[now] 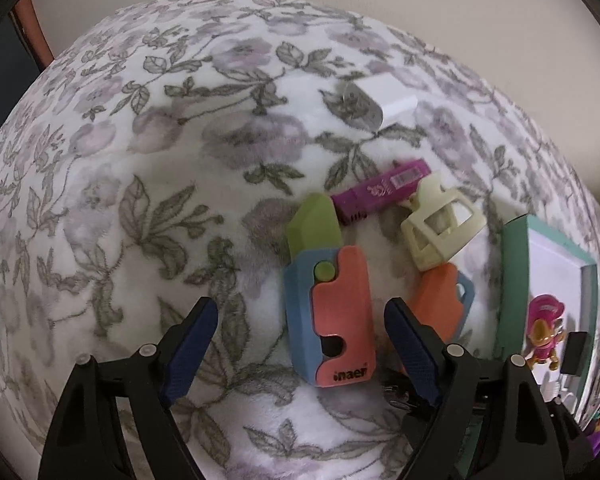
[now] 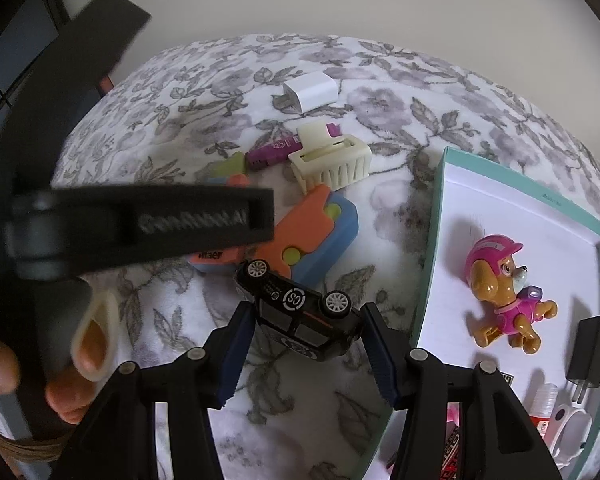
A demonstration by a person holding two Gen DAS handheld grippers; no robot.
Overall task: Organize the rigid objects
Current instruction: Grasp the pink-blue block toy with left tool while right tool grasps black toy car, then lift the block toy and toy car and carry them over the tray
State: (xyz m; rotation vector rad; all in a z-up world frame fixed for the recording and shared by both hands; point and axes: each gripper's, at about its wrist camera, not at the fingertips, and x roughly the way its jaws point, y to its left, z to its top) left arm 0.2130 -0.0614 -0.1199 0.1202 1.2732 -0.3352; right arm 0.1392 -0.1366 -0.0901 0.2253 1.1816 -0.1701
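Observation:
A blue and salmon toy with a green tip [image 1: 328, 304] lies on the floral blanket between the fingers of my left gripper [image 1: 300, 306]. The jaws stand wide open and the pads are clear of the toy, which sits nearer the right finger. In the right wrist view my right gripper [image 2: 306, 314] is shut on a black toy car [image 2: 300, 312], which is turned on its side with its wheels facing up. A second orange and blue toy [image 2: 316, 232] lies just beyond the car. Further back are a cream hair claw [image 2: 332, 160], a purple stick [image 2: 274, 152] and a white charger cube [image 2: 310, 92].
A teal-rimmed white box [image 2: 432, 240] at the right holds a pink pup figure [image 2: 504, 292], a black plug [image 2: 588, 348] and small items. The other tool's black housing [image 2: 140, 220] and a person's hand [image 2: 0, 368] fill the left of the right wrist view.

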